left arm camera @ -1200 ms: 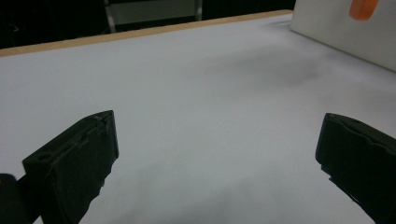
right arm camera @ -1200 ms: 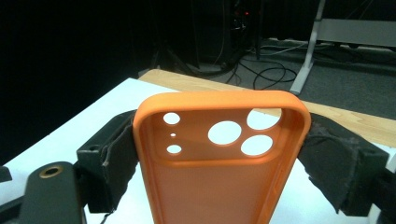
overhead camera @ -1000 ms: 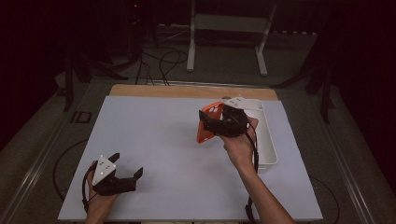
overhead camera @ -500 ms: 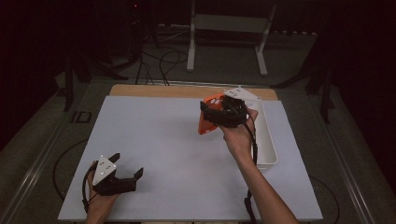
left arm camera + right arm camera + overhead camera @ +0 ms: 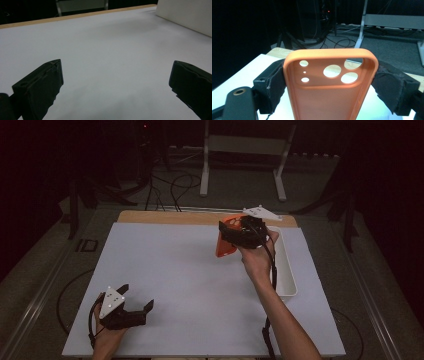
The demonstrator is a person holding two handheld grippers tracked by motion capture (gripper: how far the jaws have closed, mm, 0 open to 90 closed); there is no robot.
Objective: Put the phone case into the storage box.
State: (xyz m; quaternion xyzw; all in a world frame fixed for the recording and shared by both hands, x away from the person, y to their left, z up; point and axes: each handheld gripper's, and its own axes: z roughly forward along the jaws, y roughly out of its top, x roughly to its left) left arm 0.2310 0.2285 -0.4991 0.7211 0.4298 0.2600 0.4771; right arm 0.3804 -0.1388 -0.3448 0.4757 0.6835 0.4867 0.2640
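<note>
Orange phone case (image 5: 329,85) sits clamped across its width between the fingers (image 5: 392,92) of the right gripper (image 5: 239,236), lifted off the bench (image 5: 190,285) and held near the far edge, just beside the white tray (image 5: 286,270). Judging by the lift, the step in hand is carrying the case away from the tray toward open bench. To do it well, the squeeze should stay light and even: the case looks like soft, springy rubber, and too much pressure on its side walls would likely bow it or let it spring out. Keeping it upright and lowering it until one edge or its back meets the surface before letting go would avoid a drop.

The left gripper (image 5: 125,309) rests low at the near left corner of the bench, its fingers (image 5: 40,87) spread wide with nothing between them, well apart from the case.

In the right gripper view the case shows its hollow inner side, with a raised rim, rounded corners and a camera cut-out: two large holes, a rounded-rectangle window, and three smaller ones. It is matte and uniformly orange.
</note>
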